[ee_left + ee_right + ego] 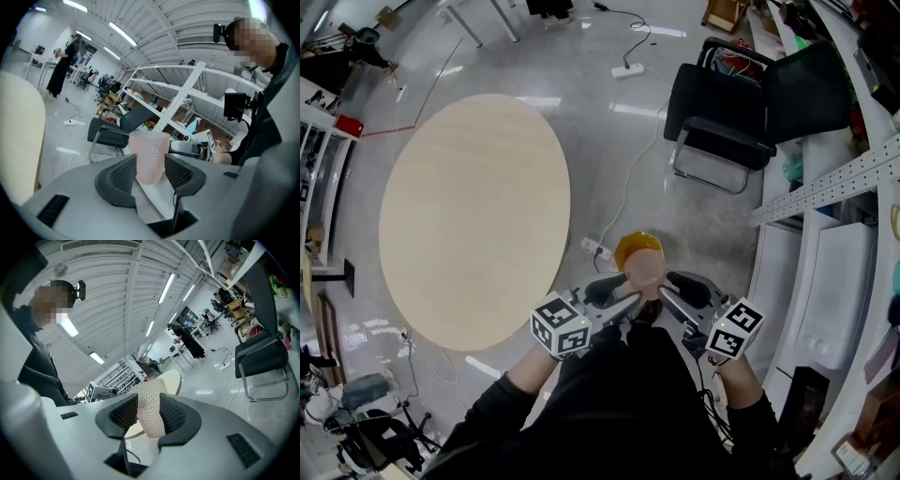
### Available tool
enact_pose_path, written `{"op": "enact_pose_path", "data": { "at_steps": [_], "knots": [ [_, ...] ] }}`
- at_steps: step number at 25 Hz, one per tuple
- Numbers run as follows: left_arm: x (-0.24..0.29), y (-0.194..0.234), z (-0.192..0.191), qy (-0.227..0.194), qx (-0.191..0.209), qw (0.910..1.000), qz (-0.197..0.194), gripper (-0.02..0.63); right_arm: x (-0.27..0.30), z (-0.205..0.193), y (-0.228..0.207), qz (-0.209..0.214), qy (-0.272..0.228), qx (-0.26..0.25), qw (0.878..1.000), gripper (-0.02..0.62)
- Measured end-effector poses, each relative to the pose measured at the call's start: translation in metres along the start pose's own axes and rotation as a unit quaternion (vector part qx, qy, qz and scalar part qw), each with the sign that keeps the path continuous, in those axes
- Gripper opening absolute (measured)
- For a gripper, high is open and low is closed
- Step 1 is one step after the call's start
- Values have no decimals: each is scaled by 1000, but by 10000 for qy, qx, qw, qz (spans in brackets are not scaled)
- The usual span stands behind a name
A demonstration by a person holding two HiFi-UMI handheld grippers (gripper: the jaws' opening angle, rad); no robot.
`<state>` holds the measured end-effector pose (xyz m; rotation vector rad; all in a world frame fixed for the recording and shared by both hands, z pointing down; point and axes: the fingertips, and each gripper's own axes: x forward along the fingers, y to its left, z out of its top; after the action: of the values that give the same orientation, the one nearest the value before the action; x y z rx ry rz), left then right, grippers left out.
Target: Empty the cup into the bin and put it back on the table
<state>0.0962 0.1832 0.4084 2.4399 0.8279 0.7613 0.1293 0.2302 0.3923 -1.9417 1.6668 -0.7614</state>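
Observation:
A pale pink dimpled cup [645, 270] hangs in the air in front of the person, over the floor to the right of the round table [473, 216]. Both grippers hold it from opposite sides. My left gripper [628, 300] has its pads against the cup [150, 145], which stands upright between them. My right gripper [664, 298] also presses its pads on the cup [150, 399], which looks tilted in that view. Just beyond the cup, an orange-yellow round bin [636, 246] stands on the floor. I cannot see inside the cup.
A black chair [722, 112] stands at the back right. White shelving [825, 187] runs along the right side. A power strip [595, 249] and its cable lie on the floor between table and bin. A person in black [61, 68] stands far off.

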Motion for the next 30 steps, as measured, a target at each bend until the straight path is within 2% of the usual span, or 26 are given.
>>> {"op": "enact_pose_path", "data": {
  "at_steps": [4,8,15,22,26,30],
  "knots": [
    [-15,-11,17,-230,475,9981,332,201,4,13,18,363,115,-379,9986,153],
    [-38,-10,25,-448,703,9937,752,201,22,16,36,766,340,-738,9937,153],
    [-97,-6,15,-884,640,9846,1368,201,61,0,80,1387,709,-1156,9810,153],
    [-187,-1,8,-1387,694,9674,2002,201,117,-22,148,2117,1064,-1533,9594,153],
    [-232,-6,7,-1696,734,9580,2191,201,138,-37,184,2262,1269,-1883,9472,153],
    [-261,-3,5,-1824,752,9529,2303,201,156,-46,204,2339,1305,-1986,9428,153]
  ]
}}
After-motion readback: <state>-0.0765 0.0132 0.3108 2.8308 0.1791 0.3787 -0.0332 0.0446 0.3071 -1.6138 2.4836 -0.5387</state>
